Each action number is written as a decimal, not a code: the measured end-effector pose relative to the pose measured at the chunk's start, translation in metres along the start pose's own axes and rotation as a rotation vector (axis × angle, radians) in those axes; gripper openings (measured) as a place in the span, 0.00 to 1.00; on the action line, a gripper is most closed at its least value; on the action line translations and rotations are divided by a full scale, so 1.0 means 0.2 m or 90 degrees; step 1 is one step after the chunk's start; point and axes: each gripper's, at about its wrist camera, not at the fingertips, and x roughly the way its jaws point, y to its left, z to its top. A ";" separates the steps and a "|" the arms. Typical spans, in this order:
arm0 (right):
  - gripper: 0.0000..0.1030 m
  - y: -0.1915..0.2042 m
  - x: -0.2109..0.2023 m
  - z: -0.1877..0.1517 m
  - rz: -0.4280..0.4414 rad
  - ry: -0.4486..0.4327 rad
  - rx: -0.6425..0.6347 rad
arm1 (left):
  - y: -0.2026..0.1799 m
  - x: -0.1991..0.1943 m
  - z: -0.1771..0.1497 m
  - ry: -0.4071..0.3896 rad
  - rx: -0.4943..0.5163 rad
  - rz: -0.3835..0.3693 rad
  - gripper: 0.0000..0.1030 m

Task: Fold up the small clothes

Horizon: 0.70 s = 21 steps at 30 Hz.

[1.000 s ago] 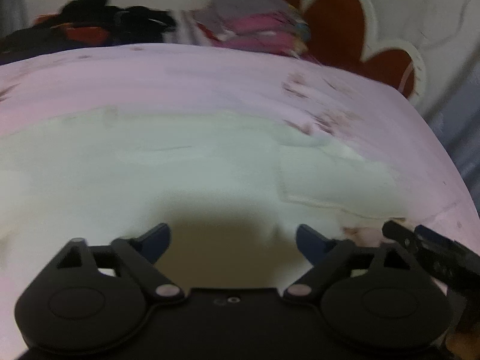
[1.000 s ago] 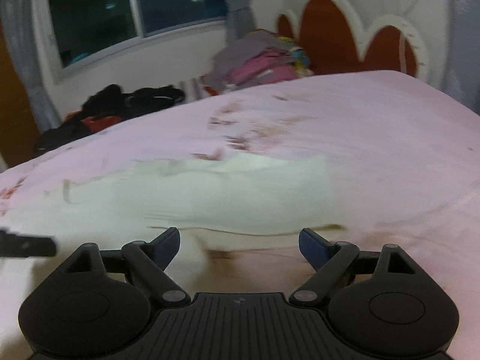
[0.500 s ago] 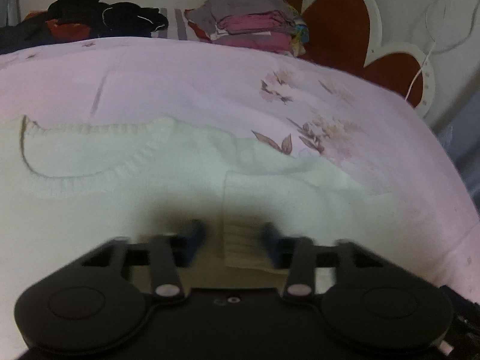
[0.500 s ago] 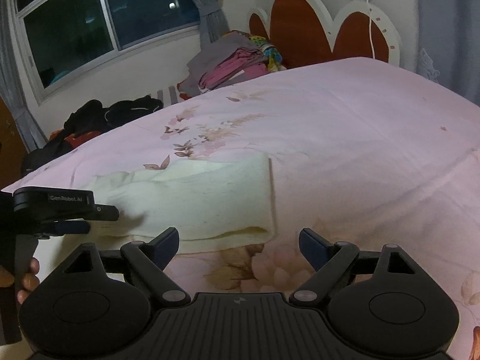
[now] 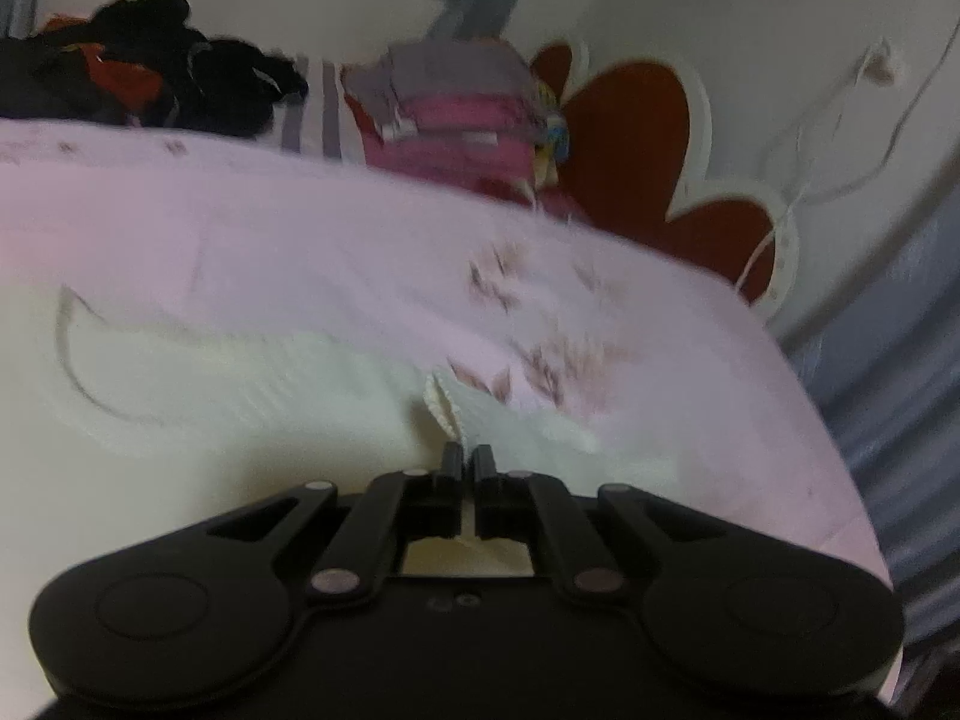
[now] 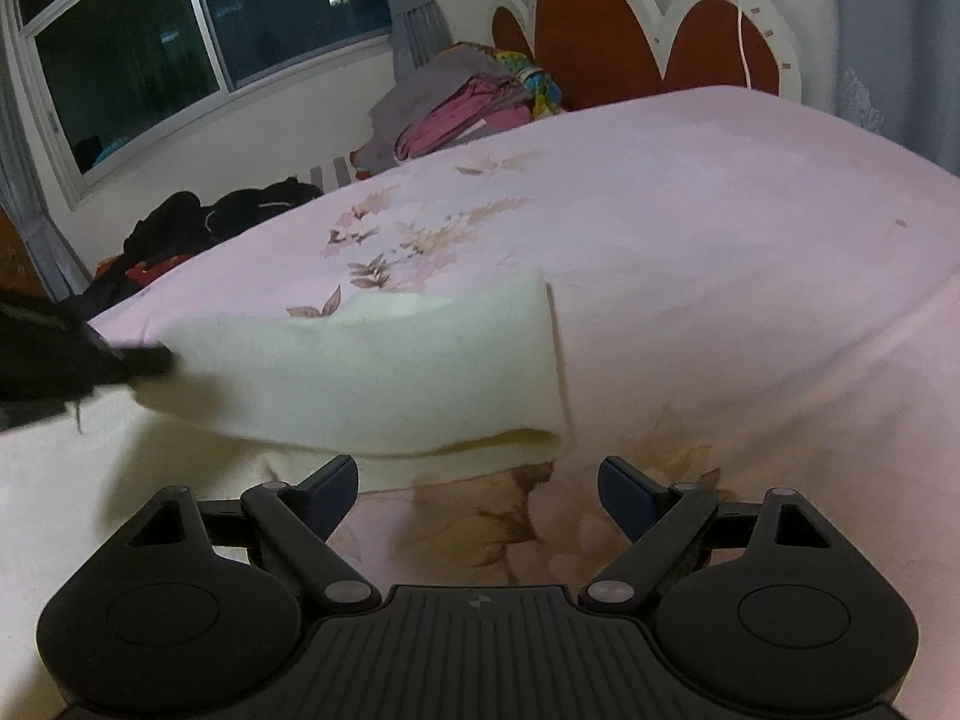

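Left gripper (image 5: 467, 461) jaws pinch the cream garment's (image 5: 252, 402) ribbed edge on the pink bedsheet (image 5: 300, 240)

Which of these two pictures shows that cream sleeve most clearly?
The right wrist view: the cream sleeve lies sharp and whole across the pink bedsheet. The left wrist view is blurred and shows only a pinched bit of it at the shut left claw.

Cream knit garment (image 6: 372, 372), matt pink bedsheet (image 6: 720, 228)

No readable text, label, brand or number in either view.
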 end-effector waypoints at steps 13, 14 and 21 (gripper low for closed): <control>0.84 0.32 0.19 -0.03 0.051 0.032 -0.051 | 0.64 -0.56 0.10 -0.106 -0.083 0.138 0.03; 0.84 0.35 0.20 -0.03 0.055 0.035 -0.055 | 0.70 -0.57 0.08 -0.102 -0.095 0.150 0.03; 0.84 0.45 0.26 -0.05 0.066 0.046 -0.075 | 0.97 -0.53 -0.04 -0.066 -0.155 0.206 0.03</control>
